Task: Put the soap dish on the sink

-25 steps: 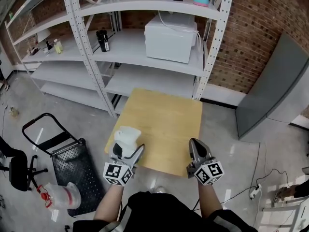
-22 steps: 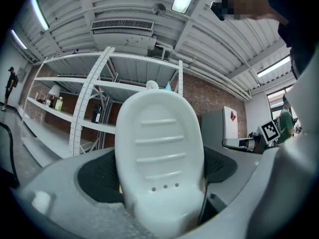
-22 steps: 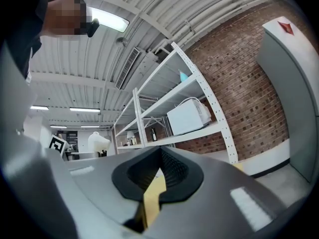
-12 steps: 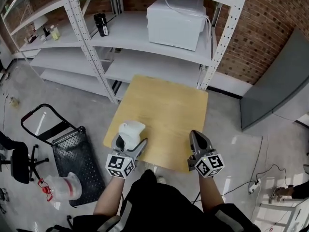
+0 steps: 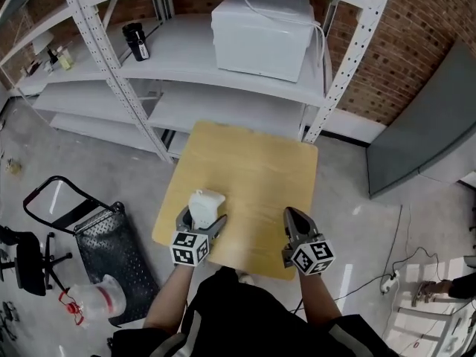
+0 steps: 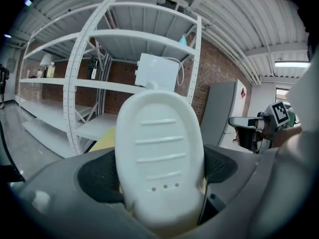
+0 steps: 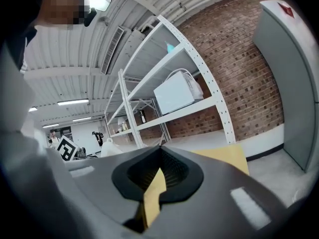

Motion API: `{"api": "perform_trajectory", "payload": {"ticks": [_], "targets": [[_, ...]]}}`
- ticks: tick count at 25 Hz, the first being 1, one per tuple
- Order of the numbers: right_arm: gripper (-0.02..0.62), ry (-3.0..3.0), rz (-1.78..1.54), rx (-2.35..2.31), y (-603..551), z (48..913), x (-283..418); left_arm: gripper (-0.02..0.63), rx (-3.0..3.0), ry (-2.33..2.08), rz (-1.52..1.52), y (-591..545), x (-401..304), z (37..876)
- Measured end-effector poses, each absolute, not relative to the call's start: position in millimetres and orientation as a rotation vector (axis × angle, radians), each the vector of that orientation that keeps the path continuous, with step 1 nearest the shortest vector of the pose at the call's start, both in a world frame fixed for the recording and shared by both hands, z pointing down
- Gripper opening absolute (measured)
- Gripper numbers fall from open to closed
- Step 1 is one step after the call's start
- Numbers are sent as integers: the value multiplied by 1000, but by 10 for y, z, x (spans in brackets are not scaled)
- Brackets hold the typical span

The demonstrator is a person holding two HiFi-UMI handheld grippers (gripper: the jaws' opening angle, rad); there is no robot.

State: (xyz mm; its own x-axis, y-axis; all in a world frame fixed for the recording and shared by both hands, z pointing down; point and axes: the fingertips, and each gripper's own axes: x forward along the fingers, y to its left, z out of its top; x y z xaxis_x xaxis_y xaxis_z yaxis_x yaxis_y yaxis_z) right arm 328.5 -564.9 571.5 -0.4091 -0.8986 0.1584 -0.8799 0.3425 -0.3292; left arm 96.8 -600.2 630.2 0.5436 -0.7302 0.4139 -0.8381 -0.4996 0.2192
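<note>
The left hand-held gripper (image 5: 201, 219) is clamped on a white soap dish (image 6: 159, 158), which stands up between the jaws and sticks out past their tips. The dish's broad face, turned toward the left gripper view, shows four raised ridges and three small holes beneath them. From the head view the dish hangs over the near-left part of a yellow wooden surface (image 5: 256, 166); whether it touches the wood cannot be told. The right hand-held gripper (image 7: 159, 153) is pinched closed with nothing in it, only a sliver of the wooden surface showing through the slot behind its tips, and it sits over the near-right edge of that surface, well apart from the left one. Beyond the surface stands a white shelving rack (image 5: 97, 47) against a brick wall (image 5: 416, 28), with a white box-shaped appliance (image 5: 260, 24) and a small dark container (image 5: 136, 41) on one shelf. A black hand cart (image 5: 111, 248) lies on the floor to the left, and a grey panel (image 5: 424, 136) leans at the right.
</note>
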Motion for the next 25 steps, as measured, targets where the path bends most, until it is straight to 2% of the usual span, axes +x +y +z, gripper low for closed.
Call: {"api": "perform_trajectory", "payload": {"ticks": [12,25], "targets": [[6,2574,-908,-1831,-5755,6792,3343,465,2167,-1133,745,-5894,1057,7472],[6,2548,-1151,-1914,-5713,7297,3209,465,2055,-1088,948,-5966,1103,7898]]}}
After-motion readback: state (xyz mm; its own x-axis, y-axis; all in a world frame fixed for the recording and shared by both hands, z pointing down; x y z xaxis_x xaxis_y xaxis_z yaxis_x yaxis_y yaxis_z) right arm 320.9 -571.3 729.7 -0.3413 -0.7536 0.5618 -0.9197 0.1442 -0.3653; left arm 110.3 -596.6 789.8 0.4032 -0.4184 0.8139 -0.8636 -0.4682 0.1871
